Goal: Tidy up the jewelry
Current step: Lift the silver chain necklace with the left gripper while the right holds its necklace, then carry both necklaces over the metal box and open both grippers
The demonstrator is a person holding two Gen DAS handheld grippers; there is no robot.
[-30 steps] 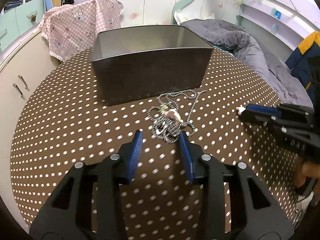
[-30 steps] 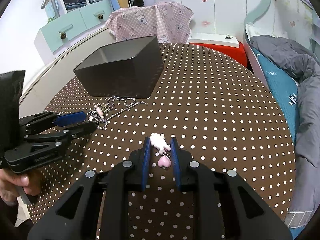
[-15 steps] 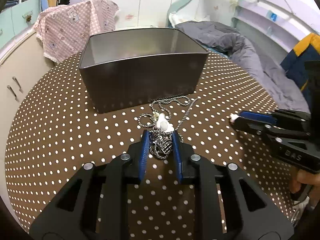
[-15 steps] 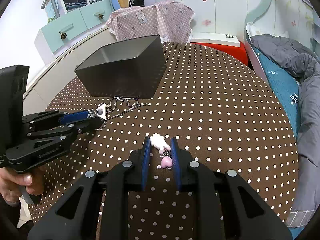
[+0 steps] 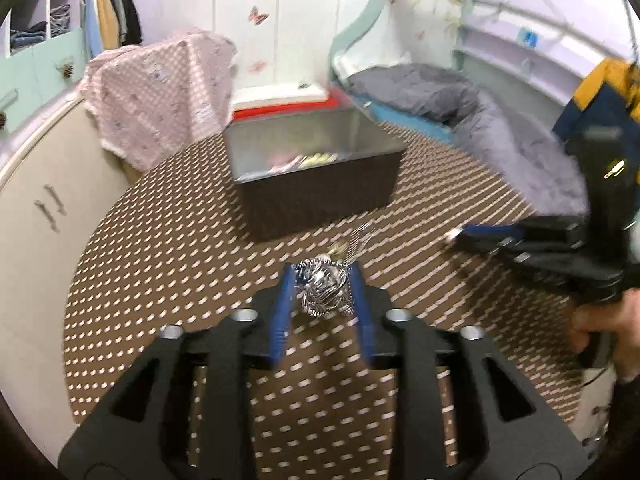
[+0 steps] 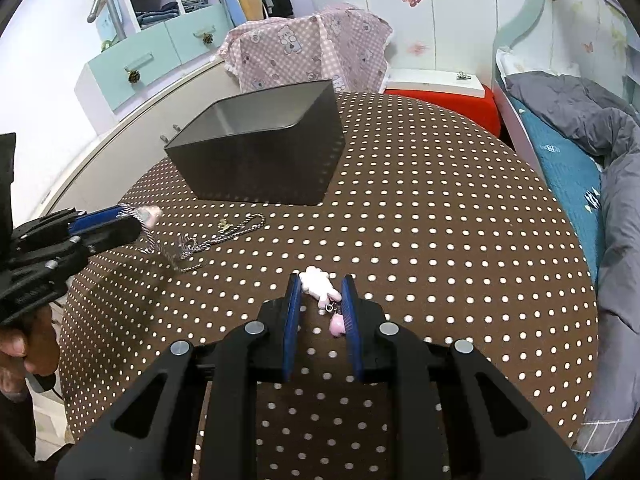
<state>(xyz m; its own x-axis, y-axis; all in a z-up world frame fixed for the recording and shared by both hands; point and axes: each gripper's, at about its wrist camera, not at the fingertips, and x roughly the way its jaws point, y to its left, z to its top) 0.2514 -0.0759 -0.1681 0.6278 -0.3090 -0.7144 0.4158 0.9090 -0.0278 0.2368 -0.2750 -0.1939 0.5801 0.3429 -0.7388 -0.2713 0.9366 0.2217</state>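
Observation:
My left gripper (image 5: 322, 276) is shut on a bunched silver chain necklace (image 5: 322, 290) and holds it above the dotted brown table; part of the chain (image 6: 224, 236) still trails on the cloth. It also shows in the right wrist view (image 6: 136, 216). My right gripper (image 6: 321, 286) is shut on a white and pink charm (image 6: 318, 285) with a pink heart (image 6: 337, 326) dangling below. The dark metal box (image 5: 316, 168) stands beyond, open-topped, with some items inside. It also shows in the right wrist view (image 6: 260, 152).
The round table (image 6: 440, 220) has a brown white-dotted cloth. A pink bear-print cloth (image 6: 308, 52) hangs behind the box. A bed with grey bedding (image 6: 580, 120) lies right. Cupboards (image 6: 152, 60) stand left.
My left gripper closed on the necklace bunch and lifted it off the table, drawing the chain up. My right gripper stayed still, holding the charm.

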